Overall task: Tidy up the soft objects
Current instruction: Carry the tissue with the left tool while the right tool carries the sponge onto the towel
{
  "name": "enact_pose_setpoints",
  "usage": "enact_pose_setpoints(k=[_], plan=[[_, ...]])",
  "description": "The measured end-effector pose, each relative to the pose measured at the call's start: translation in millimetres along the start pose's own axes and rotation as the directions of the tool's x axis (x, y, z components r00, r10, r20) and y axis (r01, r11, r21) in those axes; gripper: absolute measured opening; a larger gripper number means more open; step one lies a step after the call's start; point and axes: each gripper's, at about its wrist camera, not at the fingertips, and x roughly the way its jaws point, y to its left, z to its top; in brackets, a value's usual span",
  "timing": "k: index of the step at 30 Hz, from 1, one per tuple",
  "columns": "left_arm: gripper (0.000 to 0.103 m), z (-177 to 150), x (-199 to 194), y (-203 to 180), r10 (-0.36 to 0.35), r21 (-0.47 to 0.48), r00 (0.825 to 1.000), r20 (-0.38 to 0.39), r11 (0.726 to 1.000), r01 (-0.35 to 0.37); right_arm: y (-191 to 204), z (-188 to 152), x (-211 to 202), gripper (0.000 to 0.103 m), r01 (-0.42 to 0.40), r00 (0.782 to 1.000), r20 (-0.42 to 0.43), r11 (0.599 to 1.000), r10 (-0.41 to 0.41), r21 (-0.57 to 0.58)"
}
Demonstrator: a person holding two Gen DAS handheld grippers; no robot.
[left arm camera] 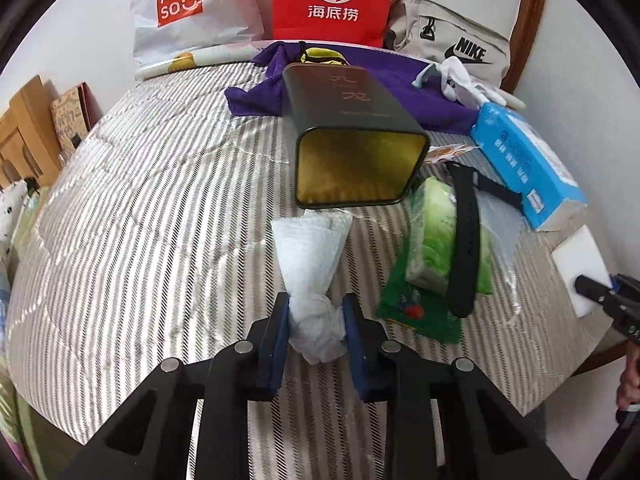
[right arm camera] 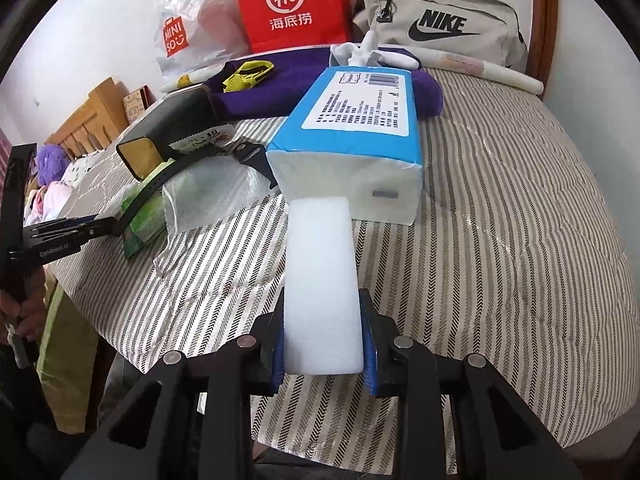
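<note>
The left hand-held gripper [left arm camera: 316, 322] pinches a crumpled white paper towel [left arm camera: 310, 264] between its blue pads, the towel's free end reaching toward the open mouth of a dark tin [left arm camera: 352, 136] lying on its side on the striped table [left arm camera: 140, 200]. The right hand-held gripper [right arm camera: 324, 344] clamps a white foam block [right arm camera: 320, 280] that points at the blue tissue pack [right arm camera: 352, 136]. Right of the tin lie a green tissue packet [left arm camera: 436, 240] with a black strap [left arm camera: 466, 240] across it. Behind the tin sit a purple cloth [left arm camera: 256, 96], a red bag [left arm camera: 332, 0] and a grey Nike pouch [left arm camera: 452, 40].
</note>
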Motion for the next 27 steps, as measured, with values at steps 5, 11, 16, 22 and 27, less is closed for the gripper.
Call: enact_pose_setpoints(k=[5, 11, 16, 22, 27], plan=[[0.024, -4, -10, -5, -0.024, 0.005, 1.0, 0.013, 1.0, 0.024, 0, 0, -4, 0.03, -0.001, 1.0, 0.001, 1.0, 0.001, 0.008], [0.024, 0, -29, -5, -0.043, -0.004, 0.998, 0.043, 0.999, 0.044, 2, 5, -20, 0.03, -0.016, 0.999, 0.044, 1.0, 0.015, 0.01], [0.024, 10, -43, -2, -0.064, -0.013, 0.995, 0.072, 0.998, 0.065, 8, 15, -38, 0.03, -0.025, 0.996, 0.083, 1.0, 0.026, -0.015], [0.024, 26, -60, -2, -0.089, -0.014, 0.99, 0.107, 0.996, 0.091, 6, 34, -53, 0.03, -0.047, 0.991, 0.124, 0.999, 0.048, -0.016], [0.024, 44, -66, -4, -0.094, -0.011, 0.989, 0.118, 0.995, 0.096, 5, 52, -60, 0.03, -0.056, 0.987, 0.146, 0.998, 0.059, -0.028]])
